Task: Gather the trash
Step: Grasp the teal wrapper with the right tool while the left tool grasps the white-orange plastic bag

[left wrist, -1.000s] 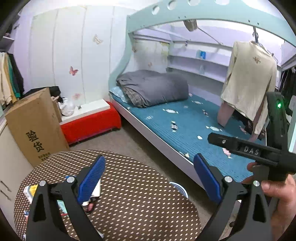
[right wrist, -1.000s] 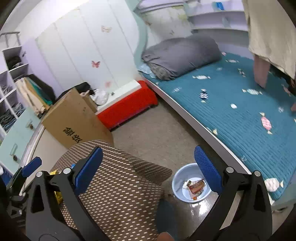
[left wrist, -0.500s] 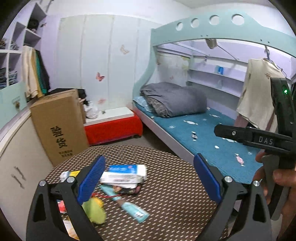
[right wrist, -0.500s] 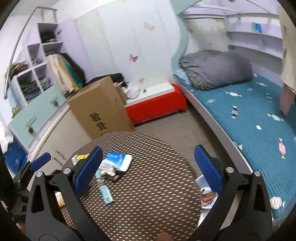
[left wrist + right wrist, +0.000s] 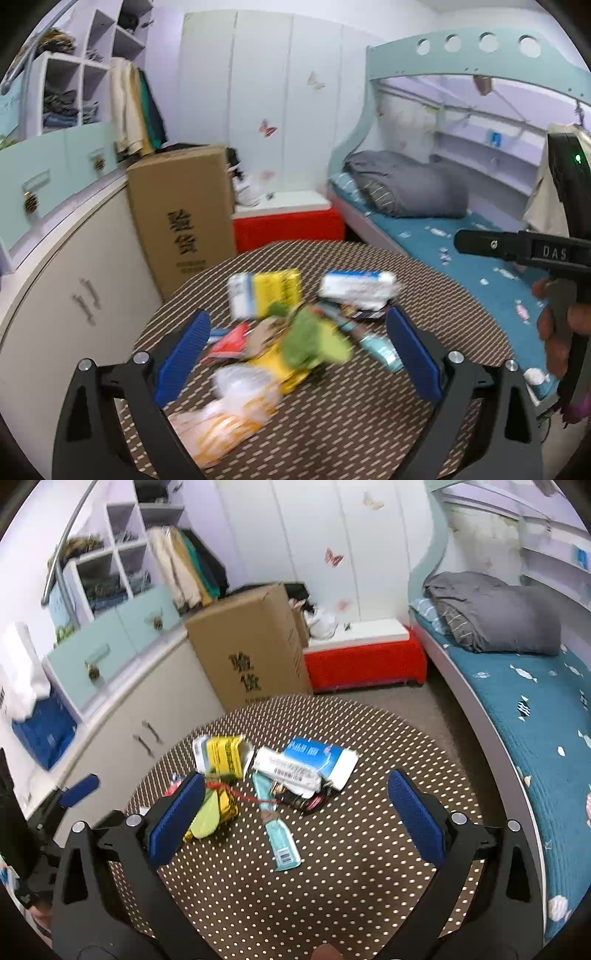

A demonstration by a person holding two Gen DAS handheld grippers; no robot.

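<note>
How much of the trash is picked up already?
Nothing looks picked up from what shows now. Both tongs, left and right, are open and empty above the round table. Still lying there: the teal wrapper, the yellow packet, the blue-and-white packet and the green piece. No bin shows in these views.

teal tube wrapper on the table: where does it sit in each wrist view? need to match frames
Left wrist: the teal tube wrapper lies right of centre on the round table, just inside the right-hand blue pad, blurred.
Right wrist: it lies at picture centre, running from the trash pile toward the camera.
Shared landmark: the cardboard box behind the table.
</note>
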